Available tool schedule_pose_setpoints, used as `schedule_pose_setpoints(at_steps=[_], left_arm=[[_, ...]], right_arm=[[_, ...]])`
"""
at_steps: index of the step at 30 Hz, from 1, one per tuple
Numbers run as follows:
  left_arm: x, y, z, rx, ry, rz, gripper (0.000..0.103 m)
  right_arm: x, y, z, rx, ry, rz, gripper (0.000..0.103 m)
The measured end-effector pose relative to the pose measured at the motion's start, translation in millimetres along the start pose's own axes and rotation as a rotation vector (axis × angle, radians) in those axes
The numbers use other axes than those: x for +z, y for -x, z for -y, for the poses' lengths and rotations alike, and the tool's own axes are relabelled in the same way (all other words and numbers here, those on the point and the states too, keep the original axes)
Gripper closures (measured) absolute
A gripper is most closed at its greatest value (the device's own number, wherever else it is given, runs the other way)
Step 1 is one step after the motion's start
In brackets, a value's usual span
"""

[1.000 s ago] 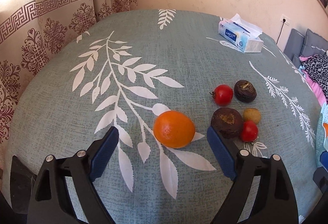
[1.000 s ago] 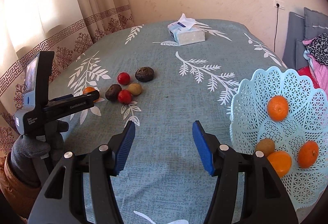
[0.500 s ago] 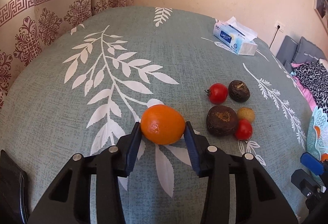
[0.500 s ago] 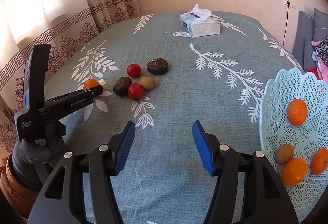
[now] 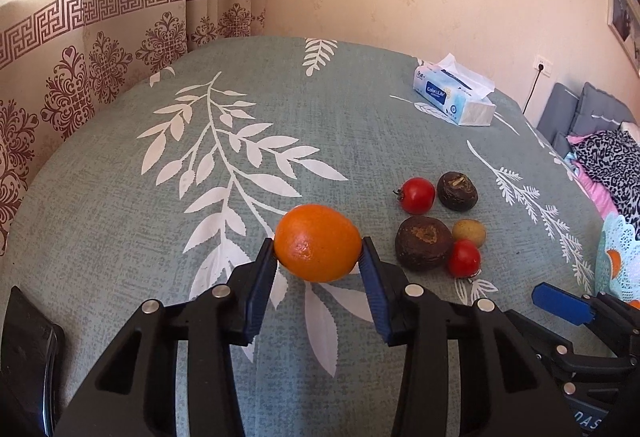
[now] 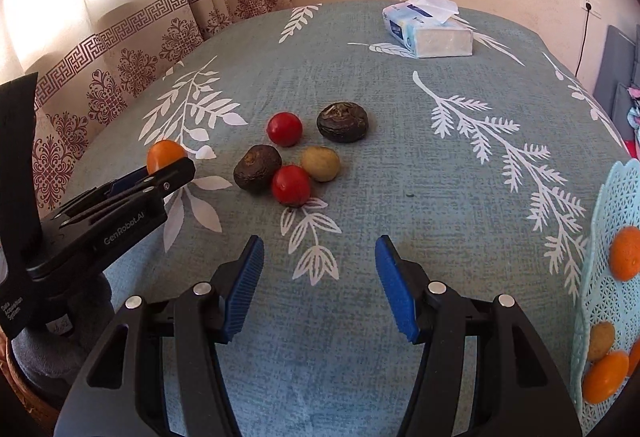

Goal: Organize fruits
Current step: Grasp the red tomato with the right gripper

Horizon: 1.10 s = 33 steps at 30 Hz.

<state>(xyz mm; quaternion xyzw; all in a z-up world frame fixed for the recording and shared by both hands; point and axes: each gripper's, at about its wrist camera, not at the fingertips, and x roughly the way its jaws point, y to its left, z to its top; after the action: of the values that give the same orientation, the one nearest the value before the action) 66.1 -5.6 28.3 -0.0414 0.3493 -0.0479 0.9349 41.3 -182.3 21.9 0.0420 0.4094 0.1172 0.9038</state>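
My left gripper [image 5: 318,249] is shut on an orange [image 5: 318,242] and holds it just above the teal leaf-print cloth; the orange also shows in the right wrist view [image 6: 164,155]. Right of it lie two red tomatoes [image 5: 417,195] [image 5: 464,258], two dark brown fruits [image 5: 422,242] [image 5: 457,191] and a small yellowish fruit [image 5: 469,231]. My right gripper [image 6: 319,285] is open and empty, short of that cluster [image 6: 291,184]. A pale blue lattice basket [image 6: 608,277] at the right edge holds oranges [image 6: 626,253] and a brownish fruit [image 6: 600,340].
A tissue box [image 6: 428,31] stands at the far side of the cloth-covered table [image 6: 400,177]. Patterned curtains [image 5: 120,37] hang along the left. Cushions and clothes [image 5: 608,153] lie off the right edge. A wall socket with a cord [image 6: 586,3] is at the far right.
My left gripper closed on the orange and lifted it slightly off the cloth. My right gripper moved left toward the fruit cluster, so the basket slid to the frame's right edge.
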Motion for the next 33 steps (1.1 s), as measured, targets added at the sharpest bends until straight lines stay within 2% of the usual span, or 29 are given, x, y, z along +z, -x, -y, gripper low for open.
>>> schedule_pose_setpoints(at_steps=[10, 15, 17, 20, 24, 33], left_arm=[[-0.8, 0.5, -4.1, -0.009, 0.024, -0.002, 0.06], [-1.4, 0.8, -4.4, -0.01, 0.026, 0.0, 0.06], [-1.6, 0.8, -4.4, -0.01, 0.025, 0.001, 0.06], [-1.5, 0.9, -4.4, -0.01, 0.026, 0.001, 0.06], [-1.3, 1.2, -4.2, -0.01, 0.025, 0.001, 0.06], [-0.6, 2.2, -2.8, -0.012, 0.021, 0.004, 0.06]], right_arm=[[21.2, -30.3, -8.7, 0.002, 0.035, -0.022, 0.058], [26.9, -40.2, -11.0, 0.003, 0.044, -0.025, 0.058], [28.6, -44.0, -11.8, 0.002, 0.046, -0.03, 0.064], [30.6, -46.7, -12.7, 0.002, 0.051, -0.027, 0.066], [30.5, -46.8, -12.7, 0.001, 0.051, -0.026, 0.076], [21.0, -25.0, -6.9, 0.007, 0.019, -0.004, 0.076]])
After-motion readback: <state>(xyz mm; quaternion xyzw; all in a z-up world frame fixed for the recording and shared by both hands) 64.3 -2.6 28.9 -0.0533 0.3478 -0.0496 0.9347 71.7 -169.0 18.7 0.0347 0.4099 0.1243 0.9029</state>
